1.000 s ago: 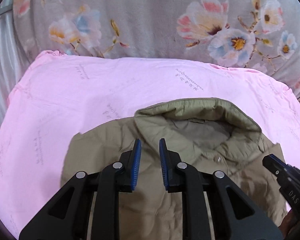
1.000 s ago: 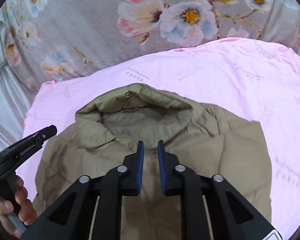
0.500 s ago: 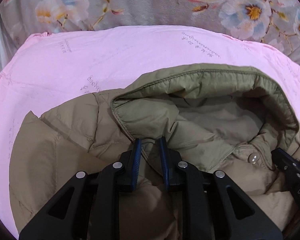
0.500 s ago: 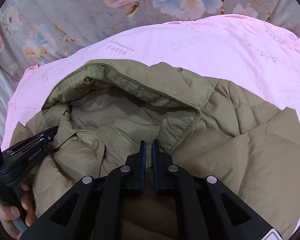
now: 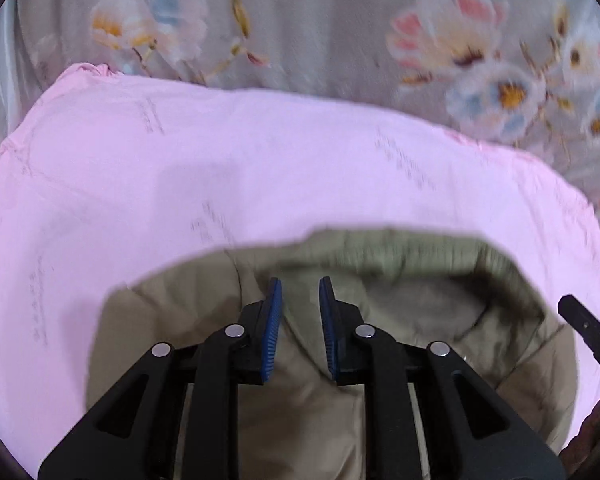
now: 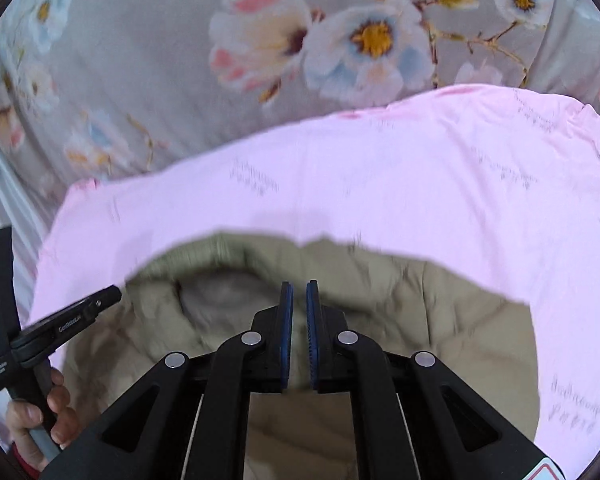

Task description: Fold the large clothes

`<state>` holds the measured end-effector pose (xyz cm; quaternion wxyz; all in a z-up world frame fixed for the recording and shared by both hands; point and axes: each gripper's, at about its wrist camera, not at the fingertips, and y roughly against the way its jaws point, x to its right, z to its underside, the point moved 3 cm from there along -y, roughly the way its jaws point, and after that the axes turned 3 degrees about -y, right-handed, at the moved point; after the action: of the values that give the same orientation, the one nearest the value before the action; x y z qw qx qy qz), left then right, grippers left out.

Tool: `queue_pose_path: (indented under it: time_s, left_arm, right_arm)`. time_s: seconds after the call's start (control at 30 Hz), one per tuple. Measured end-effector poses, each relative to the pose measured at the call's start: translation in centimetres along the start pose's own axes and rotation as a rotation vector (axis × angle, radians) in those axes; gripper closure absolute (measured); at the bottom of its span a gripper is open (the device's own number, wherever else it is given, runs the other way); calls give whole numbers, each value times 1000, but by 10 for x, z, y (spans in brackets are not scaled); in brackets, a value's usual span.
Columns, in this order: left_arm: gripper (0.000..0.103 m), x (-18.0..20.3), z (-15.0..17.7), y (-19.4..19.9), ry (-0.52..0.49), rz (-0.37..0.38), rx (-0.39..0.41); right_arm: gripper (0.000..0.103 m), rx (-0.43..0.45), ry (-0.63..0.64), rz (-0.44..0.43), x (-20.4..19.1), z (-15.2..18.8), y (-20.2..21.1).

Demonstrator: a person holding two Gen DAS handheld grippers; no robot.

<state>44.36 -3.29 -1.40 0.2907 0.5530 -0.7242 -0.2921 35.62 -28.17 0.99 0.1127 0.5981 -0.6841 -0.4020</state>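
Now both grippers, left gripper [image 5: 300, 292] and right gripper [image 6: 299, 294], are pinching the khaki jacket [image 5: 308, 400] either side of its collar [image 5: 400, 252].

Ahead of the black left gripper [image 5: 299, 294] with its blue pads [image 5: 271, 336], an olive-khaki jacket [image 5: 308, 396] is lying on a pale pink sheet [image 5: 180, 184] showing faint grey lettering; beyond it a grey cover [image 6: 148, 60] is showing pink, white and blue flowers with yellow centres.
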Motion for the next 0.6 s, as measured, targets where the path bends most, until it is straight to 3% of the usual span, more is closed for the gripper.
queue_pose_path:
  time_s: [0.13,0.23,0.37,0.47,0.6]
  left_arm:
    - [84,-2,-43,-19,54,-10,-24]
    - [84,-3,-52,-55,110,12,-114]
    - [85,-3,-27,-87,145,76,-227]
    - [85,5,-3,-76,26,54,-185]
    - [86,9,19,-66,-49,31,-161]
  right_arm:
    - [95,2,-43,32,-2,-33,-26]
    - [95,-31,-28,66,-8,-39,-56]
    - [95,-119,48,58,-15,-22,-79]
    - [95,-149,136,50,-17,1,-76]
    - [99,-154,179,76,-8,19,-72]
